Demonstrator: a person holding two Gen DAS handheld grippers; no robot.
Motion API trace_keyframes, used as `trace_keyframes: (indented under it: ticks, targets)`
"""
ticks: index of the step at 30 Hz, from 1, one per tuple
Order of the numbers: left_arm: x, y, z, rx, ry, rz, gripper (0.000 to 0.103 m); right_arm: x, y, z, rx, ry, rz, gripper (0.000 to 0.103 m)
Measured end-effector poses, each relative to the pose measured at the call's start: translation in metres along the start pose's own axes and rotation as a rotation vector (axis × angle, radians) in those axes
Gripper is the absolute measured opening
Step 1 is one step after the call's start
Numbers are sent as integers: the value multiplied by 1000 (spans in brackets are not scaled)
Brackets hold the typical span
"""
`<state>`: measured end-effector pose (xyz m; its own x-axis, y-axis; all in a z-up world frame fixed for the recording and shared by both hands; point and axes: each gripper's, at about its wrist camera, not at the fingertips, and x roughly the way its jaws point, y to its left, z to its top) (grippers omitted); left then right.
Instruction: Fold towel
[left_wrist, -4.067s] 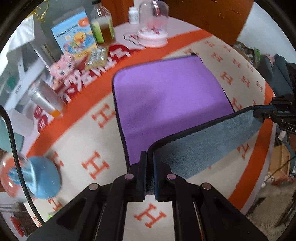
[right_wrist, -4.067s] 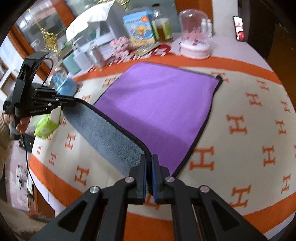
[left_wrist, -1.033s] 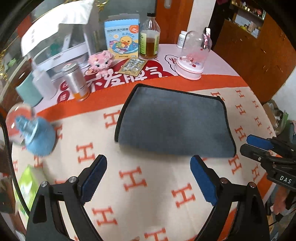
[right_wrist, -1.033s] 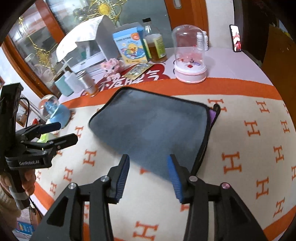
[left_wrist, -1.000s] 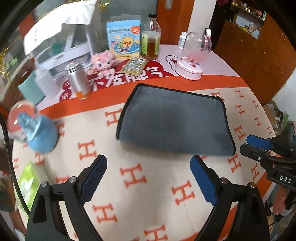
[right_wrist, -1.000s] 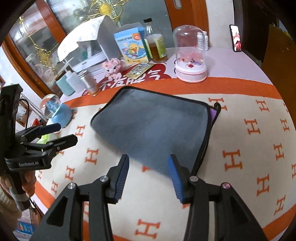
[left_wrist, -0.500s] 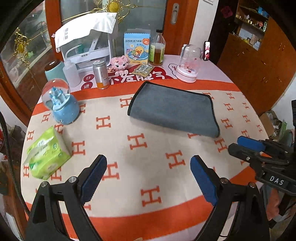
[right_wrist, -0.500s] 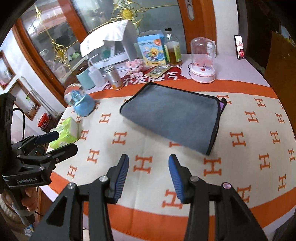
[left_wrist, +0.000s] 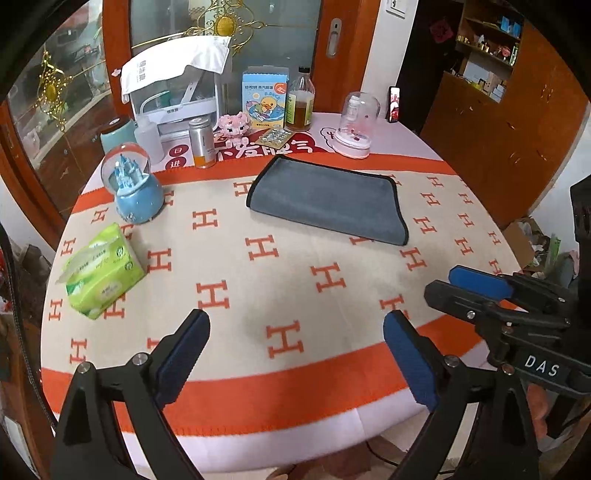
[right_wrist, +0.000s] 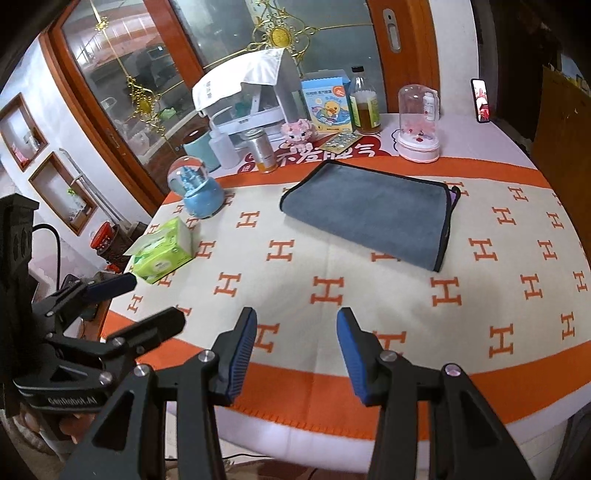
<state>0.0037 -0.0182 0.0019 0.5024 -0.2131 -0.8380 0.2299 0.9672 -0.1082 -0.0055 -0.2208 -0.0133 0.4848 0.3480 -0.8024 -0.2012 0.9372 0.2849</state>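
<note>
Left fingers: on the left gripper (left_wrist: 295, 350) I see both blue-padded fingers (left_wrist: 183, 350) spread wide apart with nothing between them, hanging over the near orange border of the table (left_wrist: 332, 376).
Right fingers: the right gripper (right_wrist: 293, 354) is likewise spread, pads empty, above the same near edge.
Towel: the towel (left_wrist: 325, 201) lies flat on the far half of the table, well apart from both grippers, grey side up, black-edged, one layer laid over another.
Progress: I judge one fold done, since the piece reads as a doubled rectangle; neither gripper is touching it. Whether a second fold is wanted I cannot tell from the task line. If it is, everything for it is left to do.
Only in the right view: a sliver of purple peeks out at the towel's far right corner (right_wrist: 453, 195), so the layers are not quite flush there; the left gripper (right_wrist: 122, 306) shows from the side, open.
Only in the left view: the right gripper (left_wrist: 461, 284) shows side-on at the right edge, fingers apart.
Surroundings: tissue pack (left_wrist: 101, 271) and snow globe (left_wrist: 135, 184) sit left of the towel, apart from it; bottles and a glass dome (left_wrist: 354, 125) stand behind.
</note>
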Motion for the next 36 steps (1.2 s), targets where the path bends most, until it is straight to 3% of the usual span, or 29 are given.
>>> trace_keyframes:
  ticks: [12, 23, 36]
  targets:
    - [-25, -9, -8, -37, -20, 39, 95, -26, 14, -9, -84, -5, 36, 46]
    - [-27, -20, -11, -81, 7, 55, 95, -42, 14, -14, -167, 3, 56, 46]
    - [-27, -26, -11, -77, 1, 64, 95, -45, 8, -12, -143, 3, 60, 46]
